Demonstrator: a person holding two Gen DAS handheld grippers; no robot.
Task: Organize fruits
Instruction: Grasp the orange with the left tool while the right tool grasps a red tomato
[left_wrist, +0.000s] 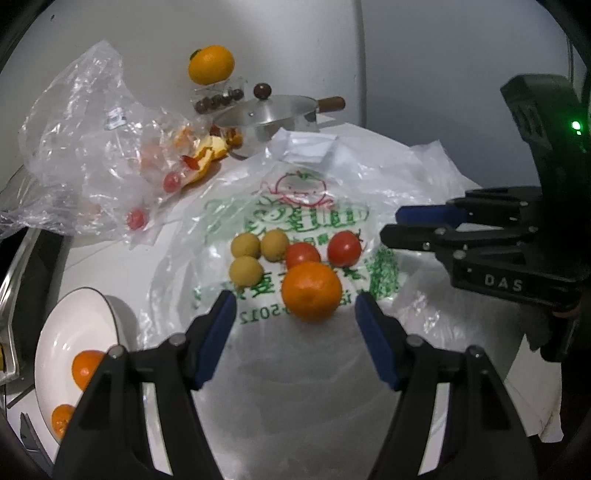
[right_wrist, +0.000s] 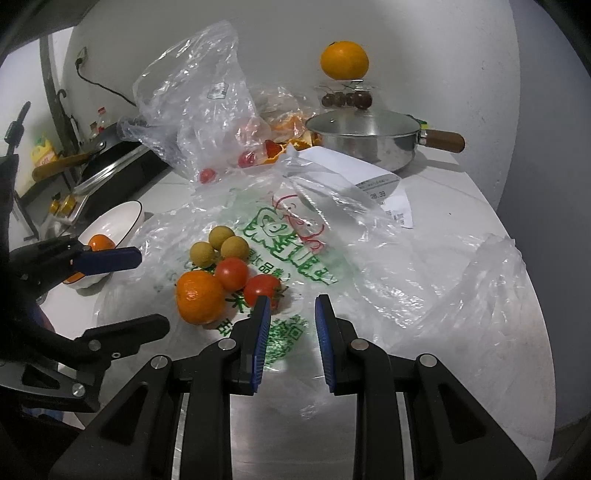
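An orange (left_wrist: 311, 291) (right_wrist: 201, 297) lies on a flattened printed plastic bag (left_wrist: 314, 206) (right_wrist: 295, 236), beside two red tomatoes (left_wrist: 344, 248) (right_wrist: 231, 273) and three small yellow-brown round fruits (left_wrist: 245, 245) (right_wrist: 221, 237). My left gripper (left_wrist: 295, 299) (right_wrist: 153, 290) is open, its blue pads either side of the orange's near face and clear of it. My right gripper (right_wrist: 292, 301) (left_wrist: 390, 224) is shut to a narrow gap with nothing in it, its left pad just in front of the nearer tomato (right_wrist: 262, 290). A white bowl (left_wrist: 66, 332) (right_wrist: 118, 218) at the left holds two oranges (left_wrist: 86, 367).
A steel pot (left_wrist: 273, 114) (right_wrist: 362, 136) with a wooden handle stands at the back. Behind it, another orange (left_wrist: 211, 64) (right_wrist: 344, 60) sits on a clear box of dark fruit. A crumpled clear bag (left_wrist: 92, 129) (right_wrist: 199, 103) holds cherry tomatoes and peel. A receipt (right_wrist: 384, 192) lies by the pot.
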